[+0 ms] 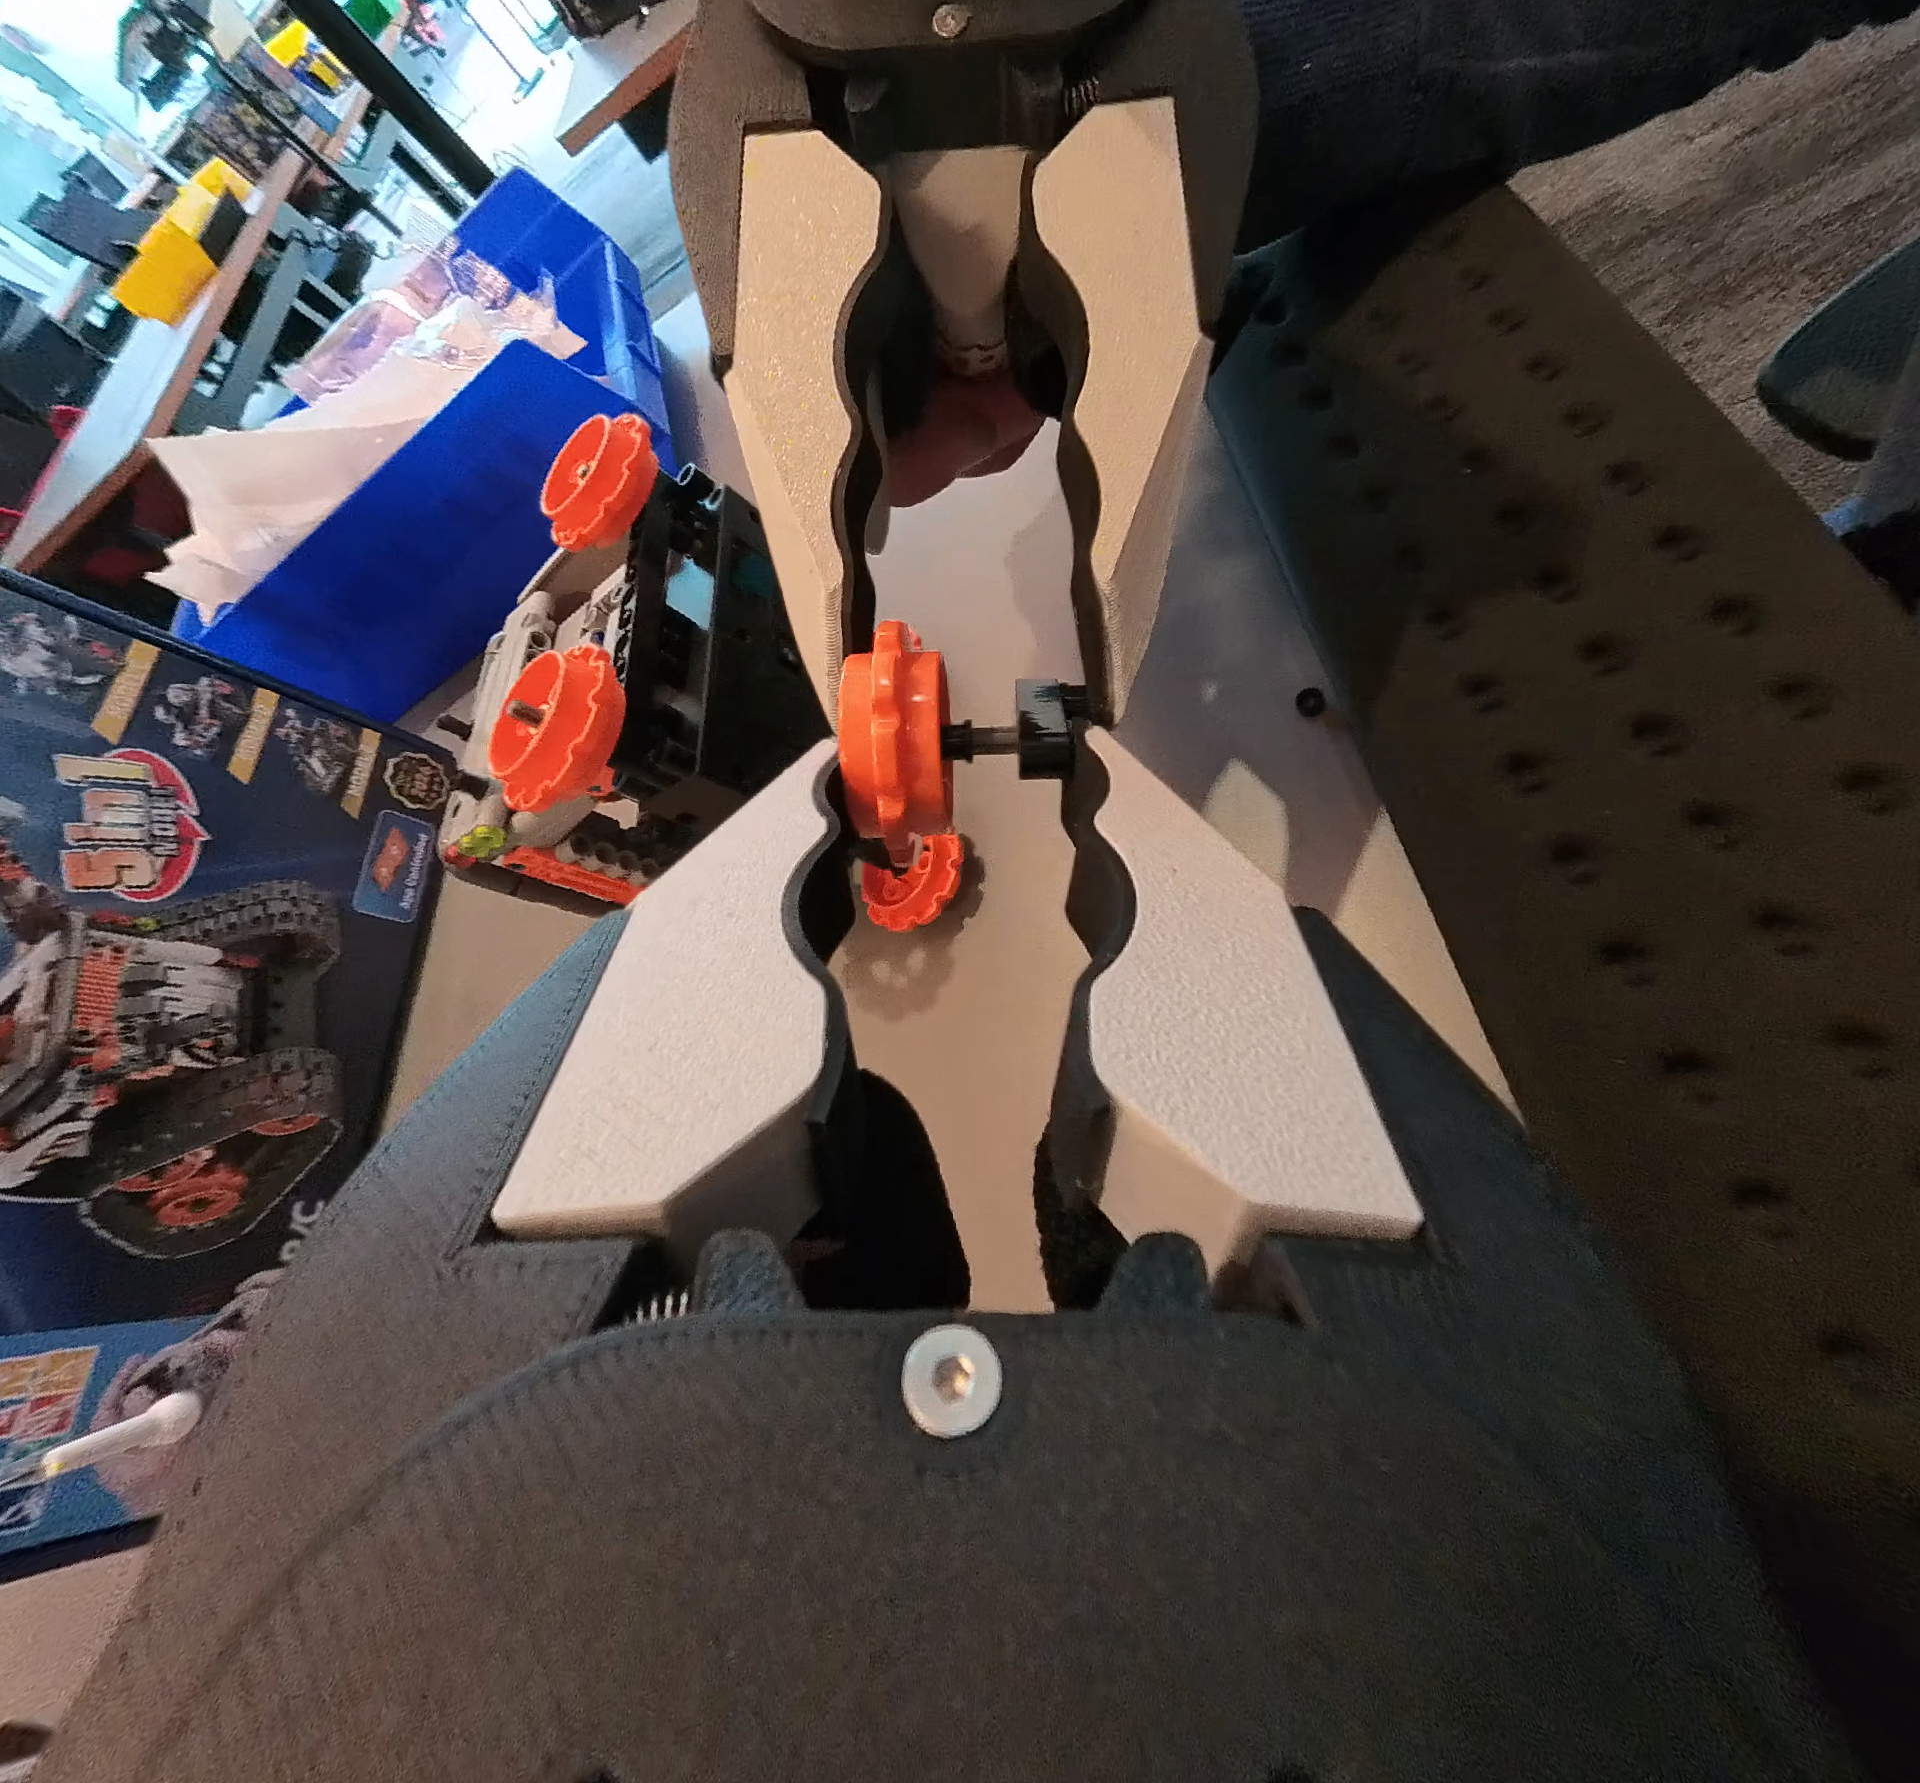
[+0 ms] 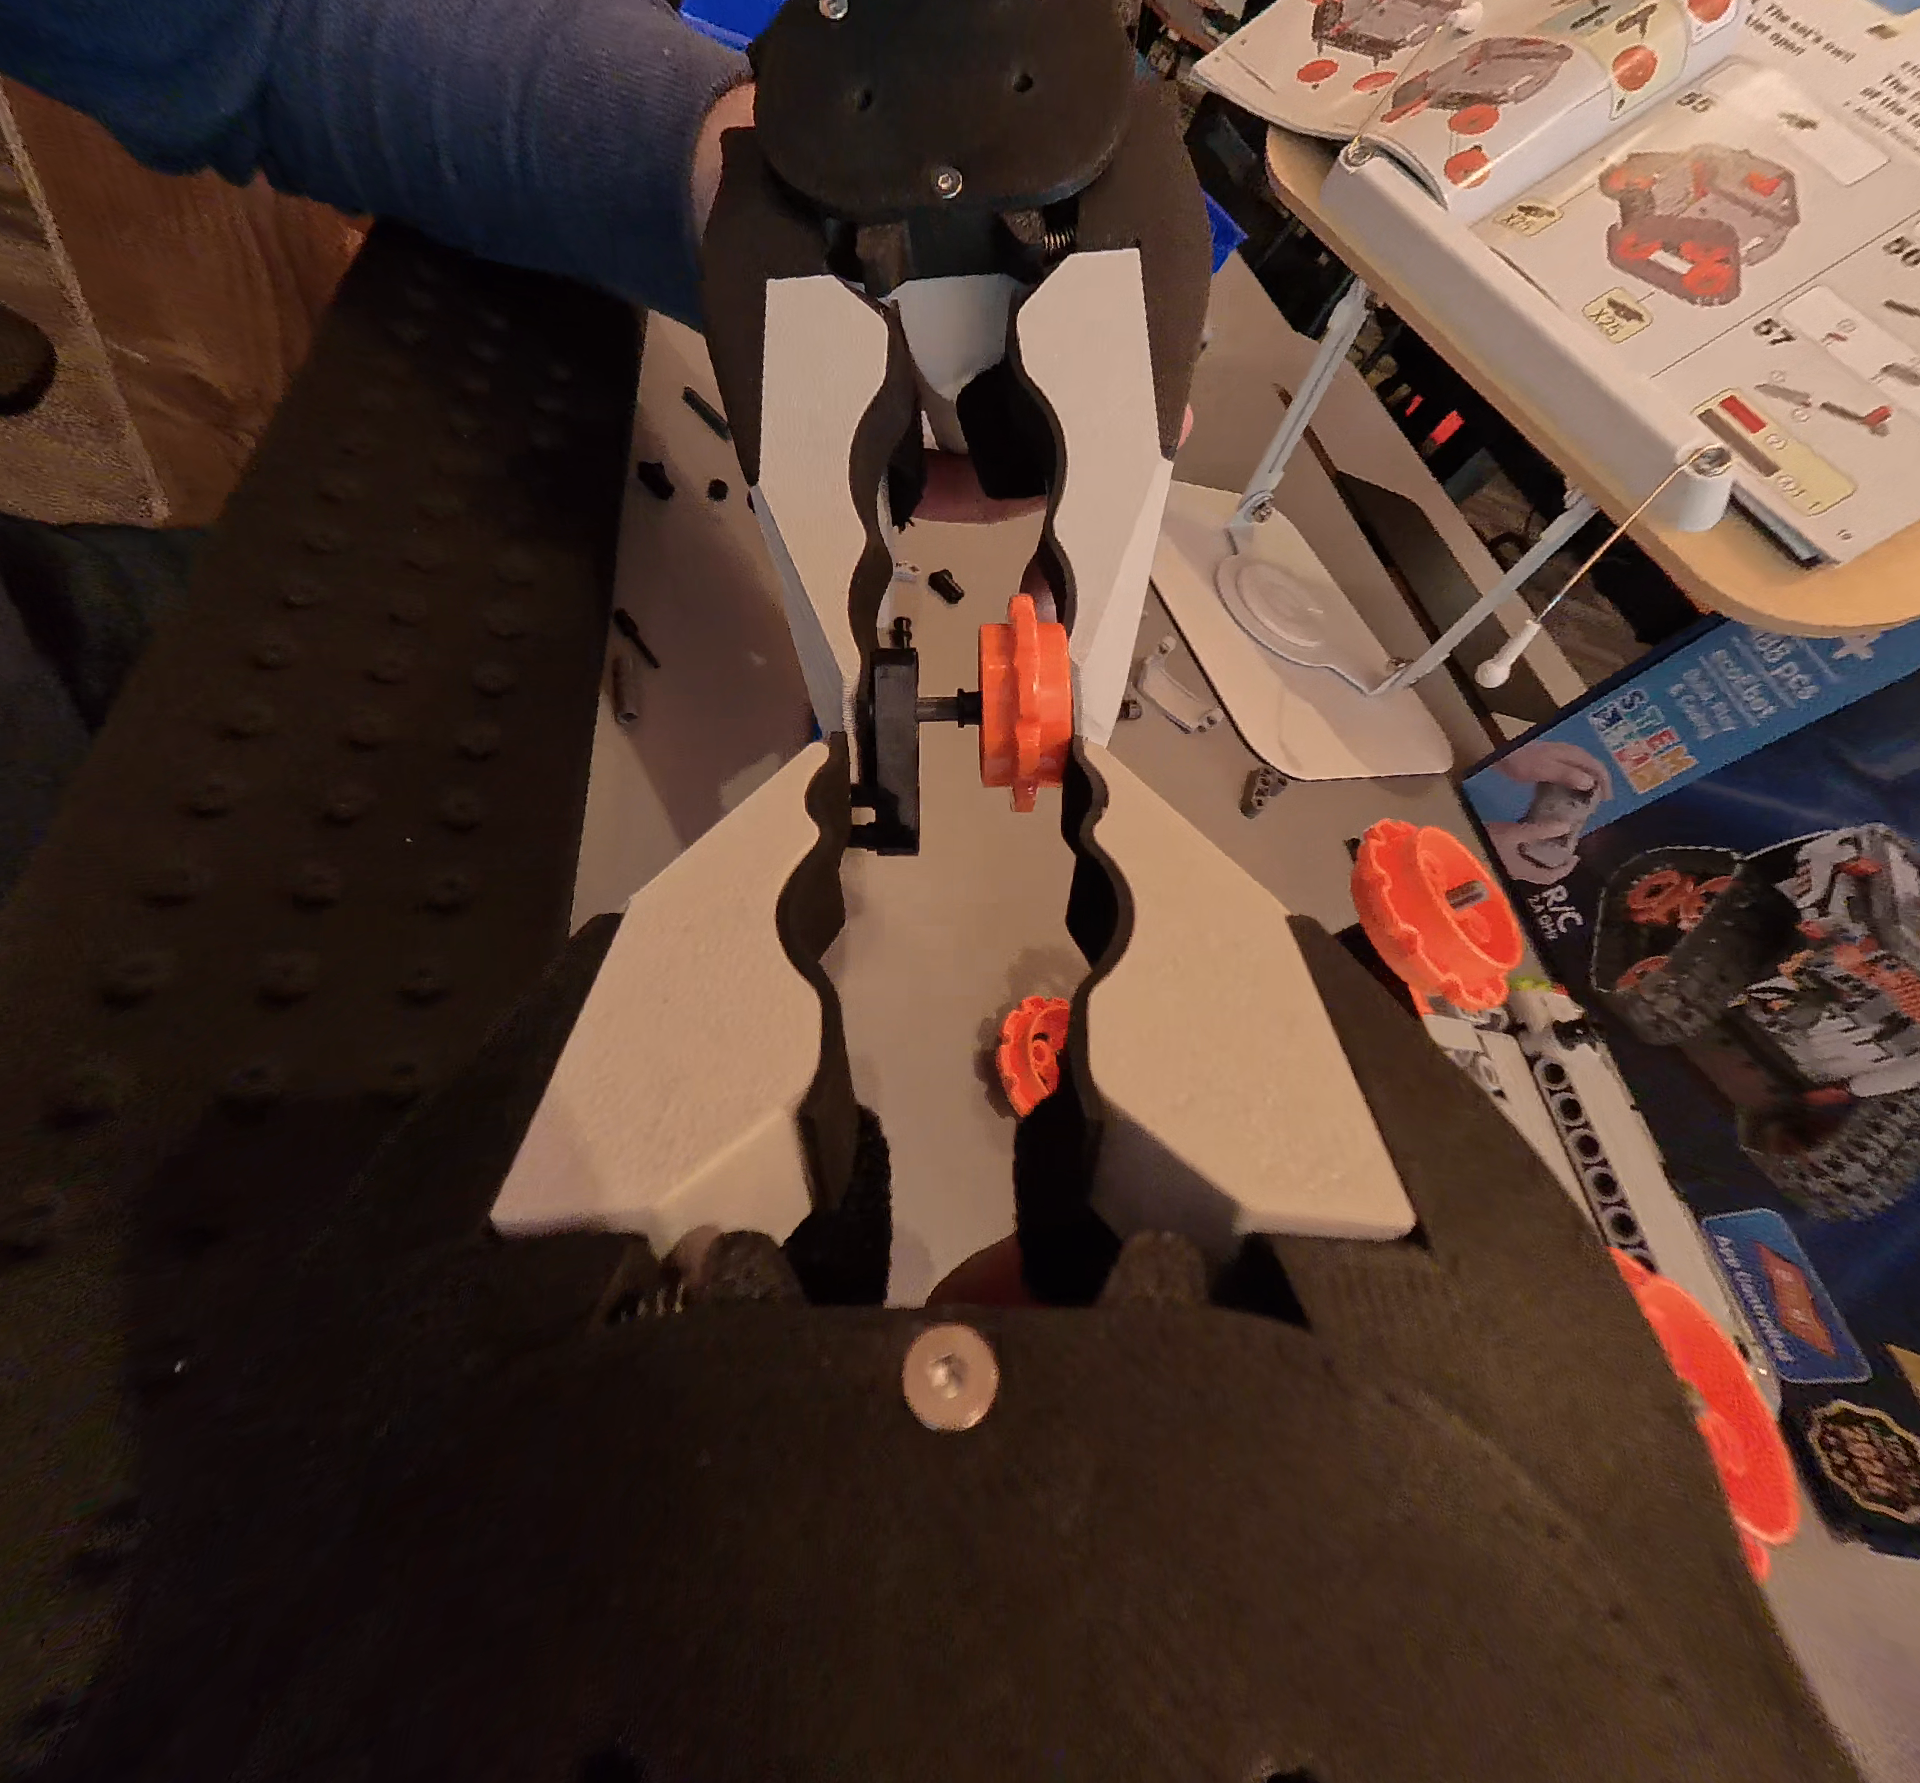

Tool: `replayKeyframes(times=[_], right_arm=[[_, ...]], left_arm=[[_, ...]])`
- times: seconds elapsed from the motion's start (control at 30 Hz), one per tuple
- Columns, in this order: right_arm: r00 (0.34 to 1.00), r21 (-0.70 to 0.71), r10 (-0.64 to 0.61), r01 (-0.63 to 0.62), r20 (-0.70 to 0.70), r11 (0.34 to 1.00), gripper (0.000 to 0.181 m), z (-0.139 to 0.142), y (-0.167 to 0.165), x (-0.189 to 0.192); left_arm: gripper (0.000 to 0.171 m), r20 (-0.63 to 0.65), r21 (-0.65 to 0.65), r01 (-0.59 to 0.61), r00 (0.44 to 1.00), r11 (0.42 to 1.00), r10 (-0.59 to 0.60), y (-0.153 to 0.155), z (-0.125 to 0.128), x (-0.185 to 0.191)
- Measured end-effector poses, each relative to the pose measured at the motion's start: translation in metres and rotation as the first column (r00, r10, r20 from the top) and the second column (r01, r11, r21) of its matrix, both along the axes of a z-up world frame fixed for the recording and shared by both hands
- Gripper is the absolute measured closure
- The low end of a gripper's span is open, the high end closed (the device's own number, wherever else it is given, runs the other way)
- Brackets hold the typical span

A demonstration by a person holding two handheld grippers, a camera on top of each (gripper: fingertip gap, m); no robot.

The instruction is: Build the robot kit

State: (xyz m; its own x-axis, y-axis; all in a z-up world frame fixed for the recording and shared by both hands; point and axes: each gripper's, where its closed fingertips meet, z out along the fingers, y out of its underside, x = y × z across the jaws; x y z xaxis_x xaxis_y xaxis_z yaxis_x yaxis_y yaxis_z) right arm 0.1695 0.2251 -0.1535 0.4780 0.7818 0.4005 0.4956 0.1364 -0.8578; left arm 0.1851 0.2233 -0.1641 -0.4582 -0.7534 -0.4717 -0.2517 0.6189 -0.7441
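Note:
My left gripper (image 1: 961, 757) and my right gripper (image 2: 956, 757) meet tip to tip above a pale table (image 1: 997, 1058). Between them is a small assembly: an orange toothed wheel (image 1: 894, 736) on a short black axle, with a black beam piece (image 1: 1044, 731) at the other end. Both grippers' fingertips press on its two ends, the wheel on one side and the beam on the other. The right gripper (image 1: 971, 694) comes in from the top of the left wrist view. The right wrist view shows the wheel (image 2: 1023, 705), the beam (image 2: 894, 746) and the left gripper (image 2: 961, 694). A small orange gear (image 1: 914, 886) lies on the table below.
A half-built vehicle (image 1: 644, 673) with orange wheels sits beside a printed toy box (image 1: 177, 954) and blue bins (image 1: 447, 528). An open instruction booklet (image 2: 1610, 123) rests on a stand. A black studded mat (image 2: 312, 694) runs along the side. Small black pins (image 2: 644, 653) lie loose. Both grippers' tips are close together, under 4 cm apart. My left tips are roughly 10 cm from the small orange gear (image 1: 914, 886). Look for it in the right wrist view (image 2: 1044, 1032) too.

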Motion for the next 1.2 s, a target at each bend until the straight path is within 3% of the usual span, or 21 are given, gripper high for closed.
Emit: replayKeyframes(times=[0.17, 0.33, 0.53, 0.6, 0.7, 1.03, 1.07, 1.1, 1.2], right_arm=[[0.997, -0.079, 0.028, -0.034, -0.067, 0.996, 0.157, -0.003, 0.000, 0.000], [0.997, -0.082, 0.020, -0.025, -0.068, 0.996, 0.155, -0.005, 0.001, -0.001], [0.998, -0.047, -0.019, 0.016, -0.053, 0.999, 0.153, -0.005, 0.006, 0.004], [0.998, -0.046, -0.053, 0.051, -0.039, 0.998, 0.144, -0.007, 0.010, 0.009], [0.996, -0.040, -0.040, 0.037, -0.074, 0.999, 0.148, -0.001, 0.005, 0.012], [0.999, 0.006, -0.052, 0.052, 0.009, 0.999, 0.147, -0.008, 0.006, 0.007], [0.999, 0.005, -0.051, 0.051, 0.010, 0.999, 0.148, -0.008, 0.006, 0.007], [0.997, 0.019, -0.080, 0.080, 0.005, 0.997, 0.168, -0.006, 0.009, 0.008], [0.994, 0.044, -0.105, 0.104, 0.027, 0.994, 0.169, -0.005, 0.012, 0.009]], left_arm=[[0.134, -0.037, -0.101, 0.045, 0.998, 0.994, -0.049, -0.006, -0.006, -0.003], [0.135, -0.053, -0.164, 0.050, 0.997, 0.985, -0.059, -0.007, -0.008, -0.004], [0.133, -0.057, -0.133, 0.013, 0.998, 0.991, -0.021, 0.000, -0.009, 0.000], [0.132, -0.041, -0.130, 0.005, 0.999, 0.992, -0.011, 0.002, -0.007, 0.001], [0.132, -0.025, -0.137, -0.009, 1.000, 0.990, 0.005, 0.006, -0.005, 0.001], [0.134, -0.037, -0.094, -0.008, 0.999, 0.996, 0.005, 0.005, -0.010, 0.001], [0.135, -0.037, -0.096, -0.002, 0.999, 0.995, -0.002, 0.004, -0.010, 0.001], [0.135, -0.041, -0.096, 0.012, 0.999, 0.995, -0.016, 0.001, -0.011, 0.000], [0.136, -0.040, -0.073, 0.007, 0.999, 0.997, -0.010, 0.000, -0.014, 0.003]])
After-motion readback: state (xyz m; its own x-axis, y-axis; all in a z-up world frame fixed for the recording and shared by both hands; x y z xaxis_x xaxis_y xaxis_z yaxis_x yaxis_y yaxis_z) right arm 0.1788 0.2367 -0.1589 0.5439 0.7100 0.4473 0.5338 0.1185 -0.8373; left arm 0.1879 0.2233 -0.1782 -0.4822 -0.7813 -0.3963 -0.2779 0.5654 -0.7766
